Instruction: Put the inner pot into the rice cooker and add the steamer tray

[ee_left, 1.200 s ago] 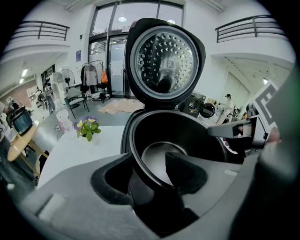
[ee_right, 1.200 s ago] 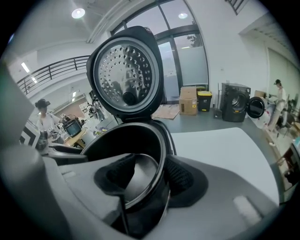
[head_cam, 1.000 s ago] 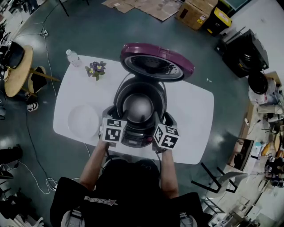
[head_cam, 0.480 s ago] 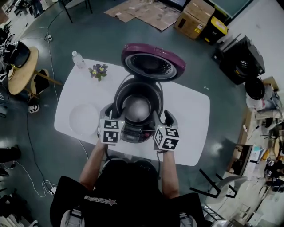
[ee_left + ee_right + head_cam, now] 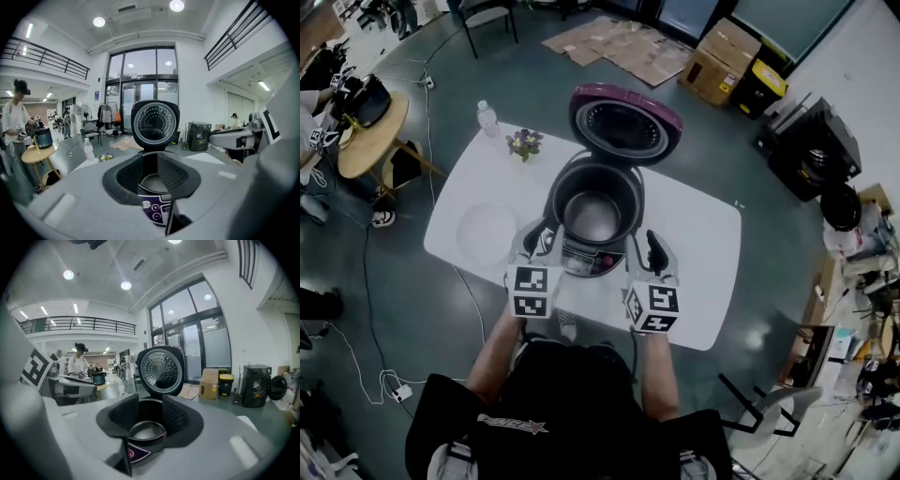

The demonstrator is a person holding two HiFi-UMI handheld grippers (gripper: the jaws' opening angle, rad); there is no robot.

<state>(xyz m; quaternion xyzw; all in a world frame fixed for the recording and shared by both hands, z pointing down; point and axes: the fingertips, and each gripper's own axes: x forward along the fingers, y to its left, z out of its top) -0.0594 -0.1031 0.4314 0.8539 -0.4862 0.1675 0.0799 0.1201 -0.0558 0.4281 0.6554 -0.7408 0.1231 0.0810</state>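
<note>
while rice cooker (image 5: 635,211) gapes open — panel (image 5: 154,212) print too blurred

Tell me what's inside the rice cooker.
The metal inner pot sits in the cooker, whose lid is open. Nothing shows in the pot. The cooker's cavity beneath the pot is covered by it.

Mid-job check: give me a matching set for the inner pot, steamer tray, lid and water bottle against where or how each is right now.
Things:
1. inner pot
2. steamer tray
3. lid
4. water bottle

Places or states:
A. standing at the far left corner of the table
B. raised open
C. inside the rice cooker
D. lying flat on the table, left of the cooker in the head view

Pairs: 1-C, 2-D, 3-B, 4-A
</note>
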